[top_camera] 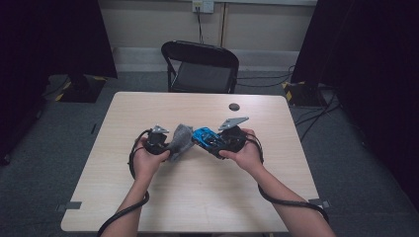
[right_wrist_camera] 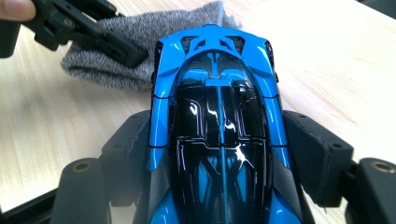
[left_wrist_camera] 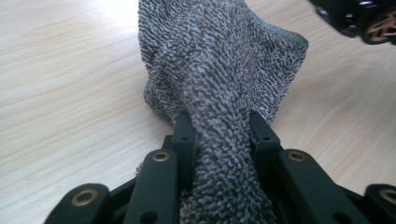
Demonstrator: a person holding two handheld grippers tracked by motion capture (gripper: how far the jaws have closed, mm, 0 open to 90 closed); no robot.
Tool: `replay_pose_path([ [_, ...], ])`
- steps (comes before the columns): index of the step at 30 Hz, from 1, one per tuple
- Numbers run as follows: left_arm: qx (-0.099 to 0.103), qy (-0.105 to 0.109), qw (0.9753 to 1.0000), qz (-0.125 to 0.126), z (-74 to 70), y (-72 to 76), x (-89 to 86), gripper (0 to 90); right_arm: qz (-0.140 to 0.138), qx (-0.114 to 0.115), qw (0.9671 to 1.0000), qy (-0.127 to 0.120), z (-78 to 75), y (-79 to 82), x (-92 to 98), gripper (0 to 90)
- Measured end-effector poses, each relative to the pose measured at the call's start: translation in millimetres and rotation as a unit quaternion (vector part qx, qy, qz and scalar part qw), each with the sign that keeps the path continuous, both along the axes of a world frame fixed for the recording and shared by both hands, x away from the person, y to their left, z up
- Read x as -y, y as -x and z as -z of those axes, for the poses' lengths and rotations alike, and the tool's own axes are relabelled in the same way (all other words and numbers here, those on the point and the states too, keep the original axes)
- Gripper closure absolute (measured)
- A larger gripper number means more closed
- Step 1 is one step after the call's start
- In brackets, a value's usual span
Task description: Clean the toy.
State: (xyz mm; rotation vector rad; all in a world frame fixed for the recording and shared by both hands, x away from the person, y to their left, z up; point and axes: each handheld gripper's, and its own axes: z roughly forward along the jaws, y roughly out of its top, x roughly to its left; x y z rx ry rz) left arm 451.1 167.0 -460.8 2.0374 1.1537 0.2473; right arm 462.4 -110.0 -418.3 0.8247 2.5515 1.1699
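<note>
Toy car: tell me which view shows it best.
The right gripper view: the blue and black toy car shows large from above, clamped between the right gripper jaws. The high view shows it small, beside the grey cloth. The left gripper view gives the cloth instead.

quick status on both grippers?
Left gripper: closed on the grey cloth.
Right gripper: closed on the blue toy car.

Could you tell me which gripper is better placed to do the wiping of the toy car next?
Left. The left gripper is shut on the grey cloth, beside the blue toy car; the right gripper is clamped on the car.
</note>
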Motion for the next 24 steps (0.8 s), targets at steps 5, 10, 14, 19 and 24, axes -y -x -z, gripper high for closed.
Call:
replay_pose_path([
  [5,0.000,0.014,0.9998,0.015,0.4,1.3,11.6,69.8,0.002,-0.001,1.0000,-0.004,0.2,-0.9,-2.3,28.3],
  [10,0.007,0.017,0.9991,0.040,-2.3,4.0,23.4,69.8,0.006,-0.001,1.0000,0.004,3.7,-2.6,-4.6,28.3],
  [14,0.001,0.016,0.9982,0.058,-2.3,6.1,31.7,69.8,0.011,0.000,0.9999,0.002,6.9,-4.9,-5.5,28.3],
  [19,0.008,0.015,0.9965,0.082,0.4,10.1,43.5,69.8,0.019,-0.003,0.9998,0.000,8.9,-8.0,-7.1,28.3],
  [24,0.008,0.016,0.9950,0.098,1.0,12.6,52.6,69.8,0.024,-0.005,0.9997,0.001,9.5,-10.6,-9.7,28.3],
])
